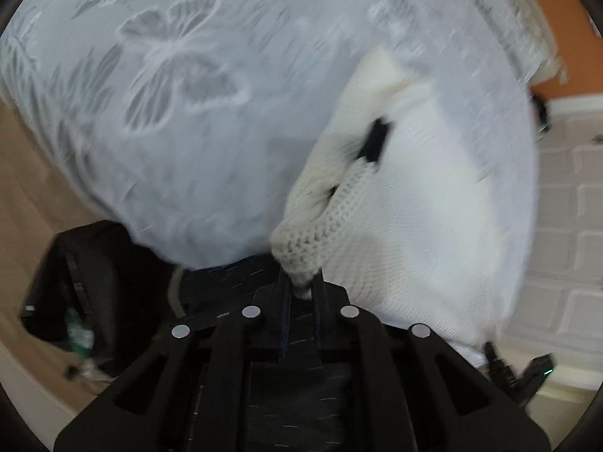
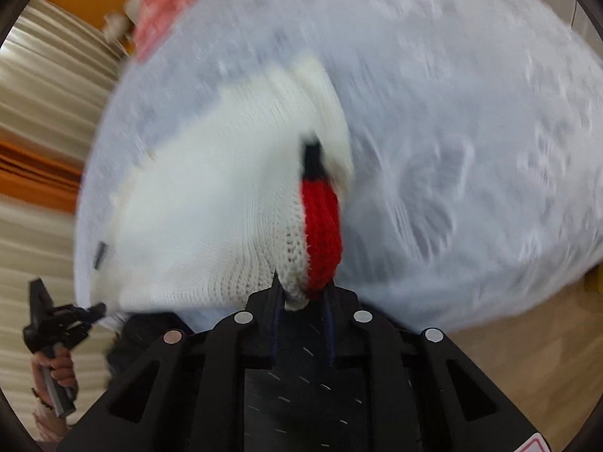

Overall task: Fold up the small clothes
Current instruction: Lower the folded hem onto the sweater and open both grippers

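A small white knit garment [image 1: 407, 203] with a black patch [image 1: 375, 139] hangs stretched between both grippers above a table covered in pale butterfly-print cloth [image 1: 181, 86]. My left gripper [image 1: 301, 286] is shut on its crocheted white corner. My right gripper [image 2: 303, 295] is shut on the garment [image 2: 211, 211] at its red knit edge [image 2: 322, 226], with the black patch [image 2: 312, 154] beyond. The right gripper also shows at the lower right of the left wrist view [image 1: 527, 371], and the left gripper at the lower left of the right wrist view [image 2: 64, 324]. Both views are motion-blurred.
A black bag [image 1: 86, 286] sits on the wooden floor left of the table. A pink cloth [image 2: 166, 3] and other fabric lie at the table's far edge. Striped curtains [image 2: 41, 120] and an orange wall are behind. Light floor tiles [image 1: 569, 226] lie to the right.
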### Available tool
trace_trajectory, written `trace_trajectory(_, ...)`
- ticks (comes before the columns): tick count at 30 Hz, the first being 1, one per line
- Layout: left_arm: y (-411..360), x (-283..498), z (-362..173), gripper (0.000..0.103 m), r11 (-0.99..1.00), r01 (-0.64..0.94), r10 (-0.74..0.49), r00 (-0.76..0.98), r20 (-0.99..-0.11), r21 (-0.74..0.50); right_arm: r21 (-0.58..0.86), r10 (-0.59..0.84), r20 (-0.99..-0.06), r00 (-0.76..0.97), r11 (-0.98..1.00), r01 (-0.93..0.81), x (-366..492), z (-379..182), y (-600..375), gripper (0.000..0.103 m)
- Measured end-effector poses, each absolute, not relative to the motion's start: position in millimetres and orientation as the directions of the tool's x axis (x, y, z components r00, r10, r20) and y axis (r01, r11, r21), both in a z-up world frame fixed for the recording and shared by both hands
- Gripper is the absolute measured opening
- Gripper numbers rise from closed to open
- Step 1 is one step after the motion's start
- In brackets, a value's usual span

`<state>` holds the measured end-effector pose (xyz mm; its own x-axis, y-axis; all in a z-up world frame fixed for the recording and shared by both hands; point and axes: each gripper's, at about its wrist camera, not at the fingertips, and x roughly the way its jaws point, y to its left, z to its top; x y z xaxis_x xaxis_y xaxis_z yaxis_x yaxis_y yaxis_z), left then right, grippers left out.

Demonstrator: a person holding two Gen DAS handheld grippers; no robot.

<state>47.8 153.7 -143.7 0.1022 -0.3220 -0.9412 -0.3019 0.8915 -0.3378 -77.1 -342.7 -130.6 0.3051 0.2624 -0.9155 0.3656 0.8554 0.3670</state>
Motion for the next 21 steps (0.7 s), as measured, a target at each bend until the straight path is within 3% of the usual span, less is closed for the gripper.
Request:
trace_trajectory(2,150.0,39.8,-152.1,0.008,0.925,-0.298,-0.227,0.067,-0.972,-0.236,0.275,0.194,-0.952,0.236,0.881,0.384,-79.2,-147.3,-337.3,0.021)
trace_trajectory(4,153.3,37.4,-137.3,0.011,0.916,-0.304,-0.236,0.121,-0.964,-0.262,0.214,0.108,-0.959,0.263,0.883,0.419,-81.5,-133.0,-342.8,0.023)
trace_trajectory(6,151.8,47.9,-105.7,0.019,0.922,-0.269,-0.224,0.212,-0.951,-0.277,0.218,0.077,-0.940,0.333,0.885,0.410,-76.0,-108.8,-347.9,0.030)
trace_trajectory(7,150.5,59.3,-97.4,0.025,0.928,-0.249,-0.218,0.236,-0.947,-0.276,0.220,0.067,-0.928,0.367,0.893,0.394,-69.2,-97.2,-350.2,0.039)
trace_trajectory(8,144.1,76.1,-84.3,0.039,0.938,-0.213,-0.208,0.279,-0.937,-0.272,0.210,0.050,-0.915,0.401,0.906,0.367,-55.2,-85.1,-351.8,0.048)
trace_trajectory(10,127.1,110.3,-72.9,0.050,0.956,-0.161,-0.182,0.331,-0.926,-0.246,0.210,0.052,-0.901,0.432,0.921,0.328,-28.1,-78.1,-353.1,0.049)
trace_trajectory(14,90.1,170.7,-93.5,0.061,0.974,-0.079,-0.174,0.338,-0.925,-0.213,0.237,0.107,-0.902,0.417,0.933,0.272,46.5,-100.5,-343.4,0.049)
trace_trajectory(18,67.9,205.7,-136.1,0.061,0.978,-0.093,-0.152,0.276,-0.949,-0.184,0.190,0.091,-0.932,0.351,0.947,0.260,95.4,-140.1,-332.9,0.049)
trace_trajectory(19,65.5,208.2,-143.5,0.052,0.980,-0.098,-0.142,0.263,-0.954,-0.173,0.183,0.088,-0.936,0.340,0.948,0.260,101.7,-147.0,-330.0,0.041)
trace_trajectory(20,63.8,212.3,-154.5,0.023,0.982,-0.087,-0.145,0.241,-0.960,-0.170,0.198,0.107,-0.936,0.336,0.947,0.252,106.7,-152.1,-329.5,0.004)
trace_trajectory(21,62.9,215.3,-157.7,0.014,0.984,-0.078,-0.141,0.223,-0.965,-0.162,0.221,0.127,-0.933,0.337,0.941,0.257,108.9,-151.3,-330.8,0.002)
